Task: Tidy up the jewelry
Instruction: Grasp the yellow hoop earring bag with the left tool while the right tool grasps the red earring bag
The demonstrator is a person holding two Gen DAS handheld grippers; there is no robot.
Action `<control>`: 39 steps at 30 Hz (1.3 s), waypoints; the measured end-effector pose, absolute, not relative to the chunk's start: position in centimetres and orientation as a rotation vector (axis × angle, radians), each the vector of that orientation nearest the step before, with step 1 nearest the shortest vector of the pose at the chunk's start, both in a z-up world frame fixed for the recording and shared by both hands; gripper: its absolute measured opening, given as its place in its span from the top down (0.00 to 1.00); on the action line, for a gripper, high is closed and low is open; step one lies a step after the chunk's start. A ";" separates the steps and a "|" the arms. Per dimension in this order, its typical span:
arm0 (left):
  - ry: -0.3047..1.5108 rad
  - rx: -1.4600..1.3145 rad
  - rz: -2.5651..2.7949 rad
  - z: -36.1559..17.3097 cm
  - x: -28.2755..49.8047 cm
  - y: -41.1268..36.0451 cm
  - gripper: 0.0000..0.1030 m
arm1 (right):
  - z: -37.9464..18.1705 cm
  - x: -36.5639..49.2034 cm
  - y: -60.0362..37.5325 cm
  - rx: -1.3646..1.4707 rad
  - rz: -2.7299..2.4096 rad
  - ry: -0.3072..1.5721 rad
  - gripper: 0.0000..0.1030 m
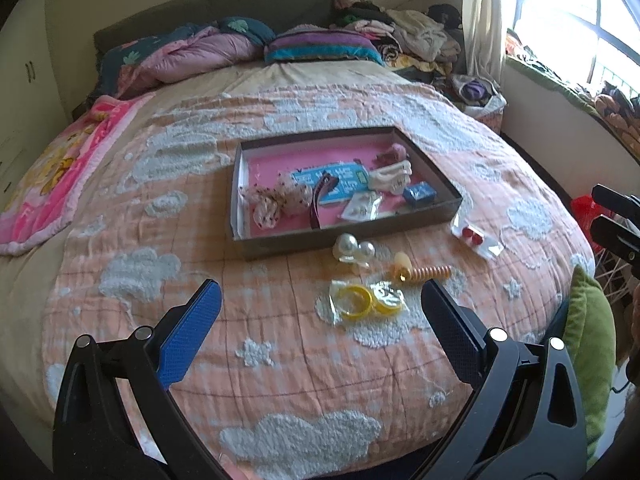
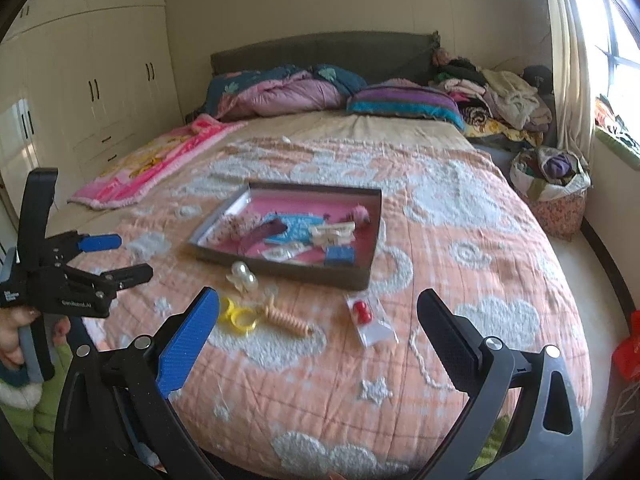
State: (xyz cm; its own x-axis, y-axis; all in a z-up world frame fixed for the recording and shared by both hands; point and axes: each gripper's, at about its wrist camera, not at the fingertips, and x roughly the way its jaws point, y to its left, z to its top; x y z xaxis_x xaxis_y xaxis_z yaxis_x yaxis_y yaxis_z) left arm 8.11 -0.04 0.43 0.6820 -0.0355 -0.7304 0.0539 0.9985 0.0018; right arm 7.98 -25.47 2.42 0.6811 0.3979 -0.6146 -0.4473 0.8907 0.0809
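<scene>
A shallow dark box (image 1: pixel 348 242) (image 2: pixel 280 271) with a pink lining lies on the bed, holding a dotted scrunchie (image 1: pixel 276 200), a maroon strap, a blue card, a white claw clip (image 1: pixel 394 176) and a small blue box (image 1: pixel 418 196). In front of it lie pearl pieces (image 1: pixel 354 249) (image 2: pixel 242 275), bagged yellow bangles (image 1: pixel 356 306) (image 2: pixel 238 314), a beige spiral clip (image 1: pixel 424 272) (image 2: pixel 286 319) and bagged red earrings (image 1: pixel 472 235) (image 2: pixel 362 312). My left gripper (image 1: pixel 320 286) (image 2: pixel 134 257) is open, just short of the bangles. My right gripper (image 2: pixel 317 293) (image 1: pixel 596 210) is open over the quilt, holding nothing.
The peach cloud-pattern quilt (image 1: pixel 280 360) covers the bed. A pink blanket (image 2: pixel 160 164) lies at the left, pillows (image 2: pixel 400 104) and a clothes pile (image 2: pixel 500 96) at the head. A fabric basket (image 2: pixel 552 188) stands by the window wall, wardrobes (image 2: pixel 92 92) at left, a green cushion (image 1: pixel 588 340) near me.
</scene>
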 end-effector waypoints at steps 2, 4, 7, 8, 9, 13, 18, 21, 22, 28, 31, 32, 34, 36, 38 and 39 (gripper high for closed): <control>0.831 0.029 -0.052 -0.1 8.1 -0.3 0.09 | 1.7 7.8 -25.8 -0.084 0.469 0.685 0.04; 0.845 0.032 -0.057 -0.7 8.2 -0.5 0.09 | 1.1 7.8 -26.1 -0.087 0.460 0.700 0.04; 0.864 0.041 -0.064 -1.5 8.4 -1.1 0.09 | 0.3 7.8 -26.4 -0.092 0.443 0.713 0.04; 0.874 0.047 -0.067 -1.9 8.5 -1.3 0.09 | 0.2 7.8 -26.5 -0.094 0.439 0.716 0.04; 0.880 0.051 -0.071 -2.2 8.5 -1.5 0.09 | 0.0 7.8 -26.6 -0.096 0.434 0.719 0.04; 0.907 0.065 -0.079 -3.4 8.8 -2.4 0.09 | -0.8 8.1 -27.0 -0.100 0.424 0.731 0.04; 0.928 0.077 -0.088 -4.4 9.2 -3.2 0.09 | -1.4 8.4 -27.0 -0.100 0.425 0.743 0.04; 0.936 0.080 -0.090 -4.9 9.6 -3.5 0.09 | -2.1 9.0 -27.0 -0.100 0.425 0.761 0.04; 0.941 0.080 -0.089 -5.2 9.8 -3.6 0.09 | -2.4 9.3 -27.1 -0.102 0.421 0.774 0.04; 0.963 0.075 -0.091 -6.6 11.1 -4.0 0.09 | -4.9 11.6 -27.2 -0.104 0.394 0.848 0.04; 0.983 0.077 -0.092 -7.8 12.0 -4.2 0.09 | -6.3 13.4 -27.1 -0.121 0.369 0.884 0.04; 0.987 0.078 -0.091 -8.1 12.1 -4.3 0.09 | -6.8 14.0 -27.0 -0.126 0.366 0.892 0.04; 1.007 0.079 -0.087 -8.9 12.6 -4.5 0.09 | -7.9 15.5 -26.8 -0.143 0.345 0.921 0.04; 1.012 0.077 -0.083 -9.6 13.1 -4.6 0.09 | -8.9 16.9 -26.5 -0.153 0.347 0.941 0.04; 1.033 0.063 -0.073 -10.4 13.7 -4.5 0.09 | -10.1 18.3 -26.0 -0.172 0.340 0.969 0.05; 1.042 0.045 -0.073 -10.8 13.9 -4.3 0.09 | -10.6 18.9 -25.8 -0.175 0.343 0.979 0.05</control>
